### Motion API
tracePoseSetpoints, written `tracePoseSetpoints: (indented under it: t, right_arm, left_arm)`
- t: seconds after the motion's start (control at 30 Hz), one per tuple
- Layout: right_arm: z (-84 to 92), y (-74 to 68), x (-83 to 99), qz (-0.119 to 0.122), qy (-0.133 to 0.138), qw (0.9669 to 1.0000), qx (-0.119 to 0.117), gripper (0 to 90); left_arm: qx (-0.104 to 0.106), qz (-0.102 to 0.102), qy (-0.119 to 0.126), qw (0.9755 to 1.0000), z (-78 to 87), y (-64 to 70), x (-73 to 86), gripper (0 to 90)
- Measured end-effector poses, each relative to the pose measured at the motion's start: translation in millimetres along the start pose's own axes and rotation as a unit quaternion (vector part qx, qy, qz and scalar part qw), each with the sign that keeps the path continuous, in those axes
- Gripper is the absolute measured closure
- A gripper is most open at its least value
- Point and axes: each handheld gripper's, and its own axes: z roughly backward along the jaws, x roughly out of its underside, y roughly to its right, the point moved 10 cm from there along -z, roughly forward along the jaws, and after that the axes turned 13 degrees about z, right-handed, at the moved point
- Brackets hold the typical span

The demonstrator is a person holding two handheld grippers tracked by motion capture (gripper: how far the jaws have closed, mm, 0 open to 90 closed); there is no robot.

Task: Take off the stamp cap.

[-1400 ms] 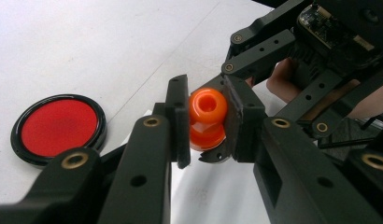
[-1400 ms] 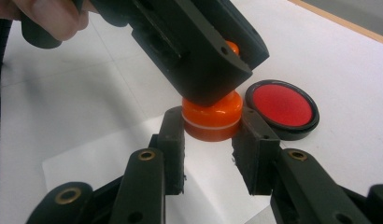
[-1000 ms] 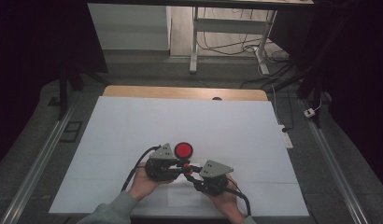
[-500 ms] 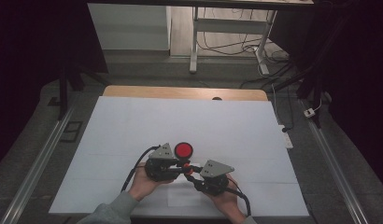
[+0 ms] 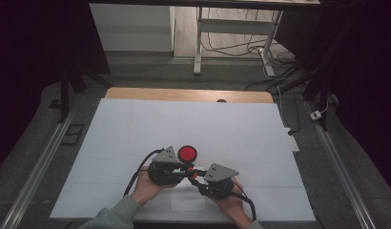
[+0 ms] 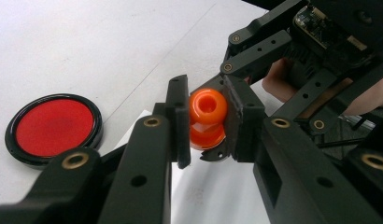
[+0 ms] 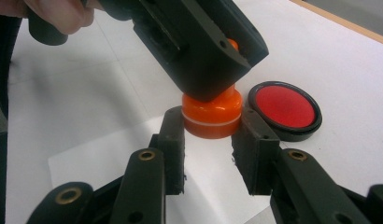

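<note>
Near the table's (image 5: 136,124) six o'clock edge, the left gripper (image 6: 206,119) and right gripper (image 7: 212,135) both clamp an orange stamp (image 7: 211,116), red ink pad (image 5: 187,153) at its twelve o'clock.

- From where I stand, no change: both hands and the orange stamp (image 6: 207,117) sit exactly where they were a second ago.

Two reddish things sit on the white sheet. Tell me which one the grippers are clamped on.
The orange stamp: the left gripper pinches its knob, the right gripper its round base. The flat red ink pad in its black case lies untouched beside it.
</note>
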Motion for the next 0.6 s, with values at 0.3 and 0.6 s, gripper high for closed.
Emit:
tracePoseSetpoints:
  t: [0.3,0.6]
  right_arm:
    - [-0.3,0.4,-0.5,-0.017,0.008,0.9998,0.0,64.7]
    - [1.5,1.5,-0.1,0.007,0.001,1.0,0.001,64.8]
  left_arm:
    - [-0.003,-0.001,0.003,1.0,0.0,-0.1,-0.6,73.0]
    - [-0.001,-0.003,0.005,1.0,-0.1,0.7,-1.0,73.0]
